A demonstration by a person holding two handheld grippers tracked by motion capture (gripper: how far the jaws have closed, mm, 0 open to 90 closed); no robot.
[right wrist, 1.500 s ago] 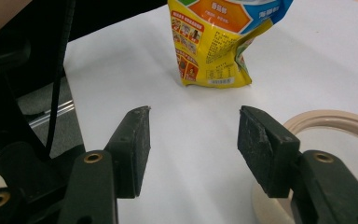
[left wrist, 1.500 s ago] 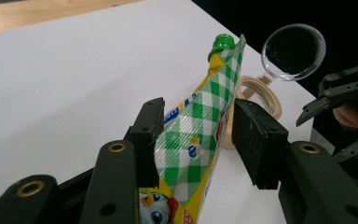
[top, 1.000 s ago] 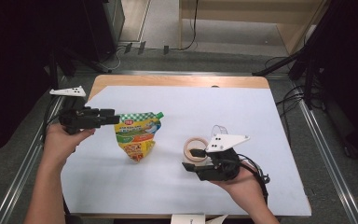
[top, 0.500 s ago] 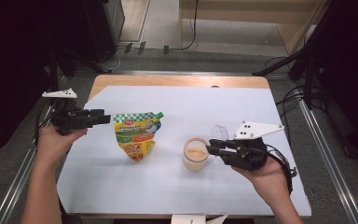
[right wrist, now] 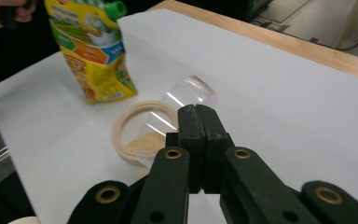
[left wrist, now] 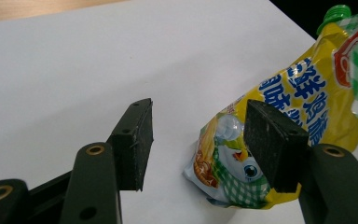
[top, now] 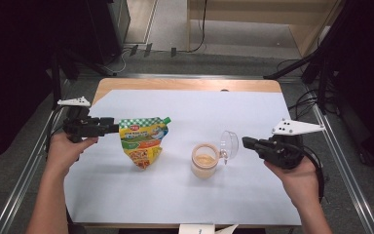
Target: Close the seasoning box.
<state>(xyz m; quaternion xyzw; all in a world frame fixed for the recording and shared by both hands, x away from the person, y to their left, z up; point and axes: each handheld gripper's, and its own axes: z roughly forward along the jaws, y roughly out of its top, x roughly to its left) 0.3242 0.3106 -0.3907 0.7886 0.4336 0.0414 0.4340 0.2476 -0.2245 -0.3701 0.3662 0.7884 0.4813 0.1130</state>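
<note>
Paper (top: 185, 195), white, covers the wooden table (top: 185, 84). At the far left of the high view the left gripper (top: 113, 126) lies level, pointing toward the sauce pouch (top: 143, 141). Its jaws stand apart and have just been opening; in the left gripper view one pad (left wrist: 274, 143) overlaps the pouch's lower corner, the other stands clear of it, and nothing is pinched. The yellow pouch with its green cap (left wrist: 338, 10) stands upright on the paper. To its right sits a small beige jar (top: 204, 161) holding tan powder, with a clear lid (top: 229, 144) tilted at its rim. Farther right, the right gripper (top: 246, 142) has its 2 jaws pressed together, just closed on nothing, tips close beside the lid.
</note>
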